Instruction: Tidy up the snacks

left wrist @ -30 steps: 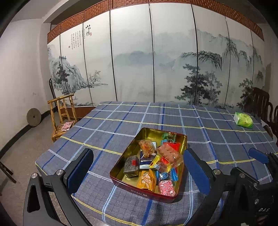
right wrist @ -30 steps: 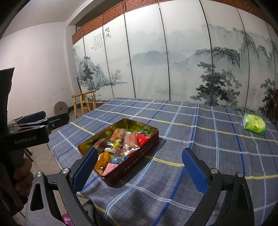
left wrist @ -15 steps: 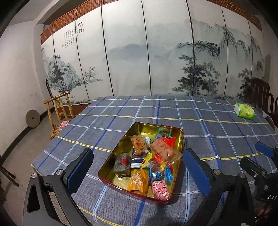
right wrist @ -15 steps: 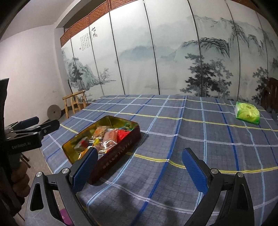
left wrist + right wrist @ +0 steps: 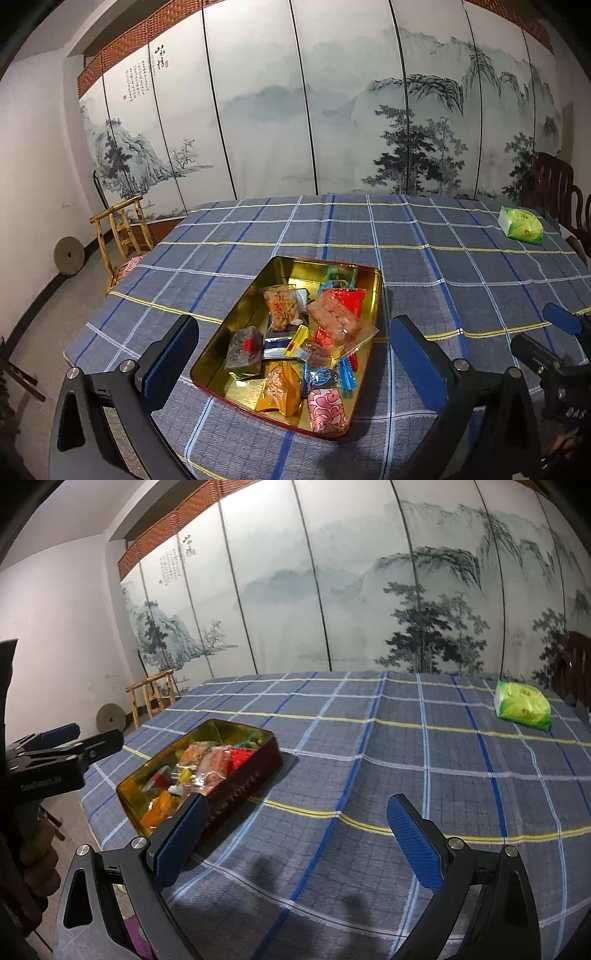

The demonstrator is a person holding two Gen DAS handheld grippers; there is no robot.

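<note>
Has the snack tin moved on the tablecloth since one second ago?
No. The snack tin keeps its far corner just before the same white stripe of the plaid tablecloth; only the cameras shifted.

A rectangular tin point(image 5: 236, 325) with a gold interior and dark red outer wall sat on a table draped in a blue plaid cloth point(image 5: 424, 258). Wrapped snacks filled most of it: a grey packet point(image 5: 244, 352) at the left, an orange one point(image 5: 277, 393) and a pink patterned one point(image 5: 327, 410) at the near end, a red packet point(image 5: 345, 299) and clear bags of brown pieces (one lay tilted across the others) toward the middle. The left gripper point(image 5: 291, 365) hung above the near table edge, its blue-padded fingers point(image 5: 171, 354) spread wide on either side of the tin, touching nothing. Far off at the right rear lay a green packet point(image 5: 521, 225). The right gripper's point(image 5: 550, 332) tips showed at the right edge.
</note>
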